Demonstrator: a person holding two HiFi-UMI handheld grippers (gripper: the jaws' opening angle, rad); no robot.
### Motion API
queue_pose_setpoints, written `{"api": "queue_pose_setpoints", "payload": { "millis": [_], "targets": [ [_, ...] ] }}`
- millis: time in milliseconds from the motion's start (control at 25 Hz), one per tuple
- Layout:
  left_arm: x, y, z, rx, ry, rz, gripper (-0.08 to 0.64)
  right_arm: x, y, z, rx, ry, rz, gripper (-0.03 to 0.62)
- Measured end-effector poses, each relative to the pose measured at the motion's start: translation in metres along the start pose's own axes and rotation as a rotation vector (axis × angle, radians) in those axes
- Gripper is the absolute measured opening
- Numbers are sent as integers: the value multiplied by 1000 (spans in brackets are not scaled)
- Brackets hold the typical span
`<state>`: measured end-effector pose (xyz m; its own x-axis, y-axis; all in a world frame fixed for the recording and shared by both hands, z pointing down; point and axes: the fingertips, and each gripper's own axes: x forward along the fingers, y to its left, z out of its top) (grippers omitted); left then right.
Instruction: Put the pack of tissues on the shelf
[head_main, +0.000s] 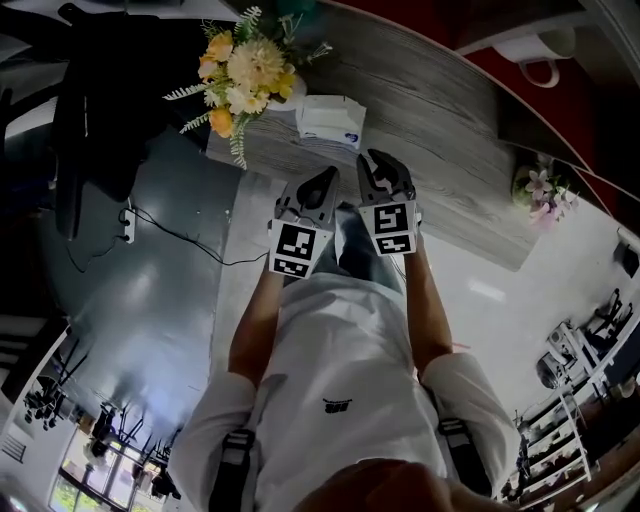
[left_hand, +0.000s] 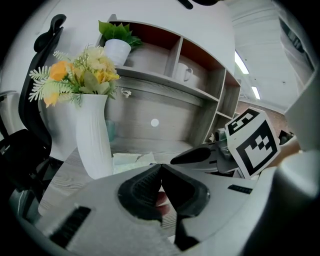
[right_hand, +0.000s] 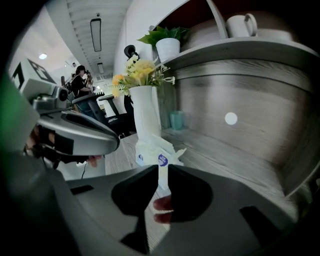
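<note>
Left gripper (left_hand: 160, 167): jaws pressed together, tips meeting, nothing between them. It touches nothing.

Right gripper (right_hand: 161, 170): jaws parted by a narrow slit only, and empty. The pack of tissues (right_hand: 156, 152) shows through the slit, farther off and not in contact.

Head view: left gripper (head_main: 328, 178) and right gripper (head_main: 375, 157) are held side by side at the near edge of the desk (head_main: 450, 160), both pointing toward the pack of tissues (head_main: 330, 120).

The pack lies flat on the desk, near both sets of tips but apart from them. It sits just right of the white vase (left_hand: 95, 135) with yellow flowers (head_main: 240, 75). From the left gripper view the pack (left_hand: 131, 161) lies at the vase's foot.

The shelf (left_hand: 165, 85) stands above and beyond the pack, carrying a potted plant (left_hand: 117, 45) and a mug (left_hand: 183, 73).
</note>
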<state>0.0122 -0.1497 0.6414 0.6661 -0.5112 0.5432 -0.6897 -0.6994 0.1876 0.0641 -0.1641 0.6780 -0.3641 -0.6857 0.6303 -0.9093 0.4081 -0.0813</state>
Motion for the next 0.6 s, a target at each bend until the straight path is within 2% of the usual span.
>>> {"api": "queue_pose_setpoints", "payload": {
  "millis": [600],
  "targets": [
    [-1, 7, -9, -4, 9, -11, 28, 38, -2, -21, -26, 96, 1, 77]
  ]
}}
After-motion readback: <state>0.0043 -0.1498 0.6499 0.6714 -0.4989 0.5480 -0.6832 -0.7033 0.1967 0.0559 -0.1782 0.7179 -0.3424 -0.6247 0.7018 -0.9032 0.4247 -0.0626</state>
